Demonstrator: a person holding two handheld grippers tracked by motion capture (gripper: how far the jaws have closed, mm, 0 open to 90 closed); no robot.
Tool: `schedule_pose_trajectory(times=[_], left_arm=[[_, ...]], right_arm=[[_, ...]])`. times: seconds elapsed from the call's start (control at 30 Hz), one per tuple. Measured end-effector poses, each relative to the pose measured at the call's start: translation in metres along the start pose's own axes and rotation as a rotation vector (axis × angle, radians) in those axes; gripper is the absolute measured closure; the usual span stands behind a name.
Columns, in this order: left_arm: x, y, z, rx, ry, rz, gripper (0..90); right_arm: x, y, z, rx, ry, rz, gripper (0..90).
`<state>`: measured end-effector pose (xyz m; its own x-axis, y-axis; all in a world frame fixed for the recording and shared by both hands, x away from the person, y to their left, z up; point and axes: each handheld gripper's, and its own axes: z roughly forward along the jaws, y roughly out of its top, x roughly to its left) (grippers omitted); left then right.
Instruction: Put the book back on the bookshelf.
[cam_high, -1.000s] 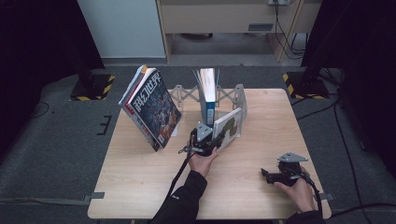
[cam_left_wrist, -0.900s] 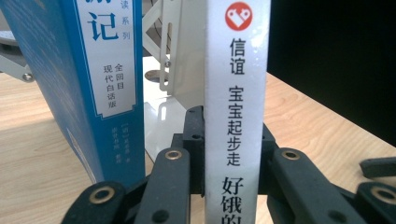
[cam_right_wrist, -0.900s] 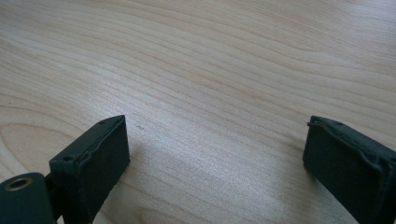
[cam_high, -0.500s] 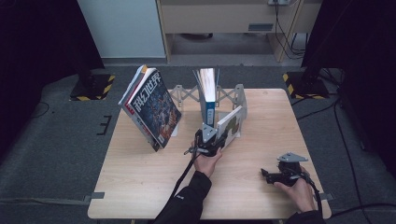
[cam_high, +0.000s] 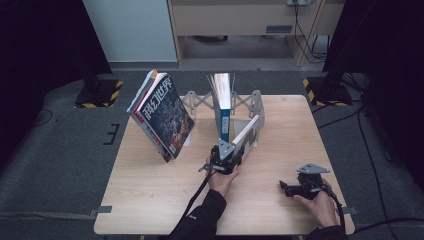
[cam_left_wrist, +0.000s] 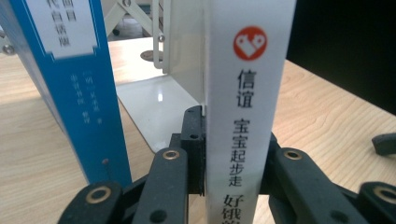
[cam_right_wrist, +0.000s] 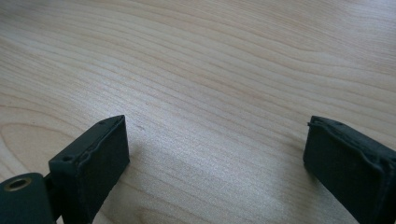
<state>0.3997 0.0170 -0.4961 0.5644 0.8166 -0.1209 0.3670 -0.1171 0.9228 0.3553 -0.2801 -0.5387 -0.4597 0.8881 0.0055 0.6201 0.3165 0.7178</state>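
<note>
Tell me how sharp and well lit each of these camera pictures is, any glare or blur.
High view: wooden table evenly lit, surroundings dark. Left gripper view: white book spine sharp, glare on the white metal bookend base, blue book slightly soft. Right gripper view: wood grain crisp, soft shadow beside the near jaws.

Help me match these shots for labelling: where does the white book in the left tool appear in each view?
High view: white book leans at table centre, right of the blue book, with the left tool at its near end.
Left gripper view: its spine stands centre-right, clamped between the jaws.
Right gripper view: not in it.
Shared landmark: blue book.
</note>
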Motion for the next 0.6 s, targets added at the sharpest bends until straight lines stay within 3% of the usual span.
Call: schedule_pose_trajectory(times=[0.17, 0.33, 0.6], left_arm=[[0.001, -0.008, -0.003, 0.039, 0.003, 0.009, 73.5], [0.003, -0.017, -0.002, 0.057, 0.012, -0.008, 73.6], [-0.002, -0.018, 0.006, 0.051, 0.012, -0.004, 73.0]], right_arm=[[0.0, 0.0, 0.0, 0.001, 0.0, 0.001, 7.3], [0.0, 0.0, 0.0, 0.0, 0.0, 0.0, 7.3], [0.0, 0.0, 0.0, 0.001, 0.0, 0.001, 7.2]])
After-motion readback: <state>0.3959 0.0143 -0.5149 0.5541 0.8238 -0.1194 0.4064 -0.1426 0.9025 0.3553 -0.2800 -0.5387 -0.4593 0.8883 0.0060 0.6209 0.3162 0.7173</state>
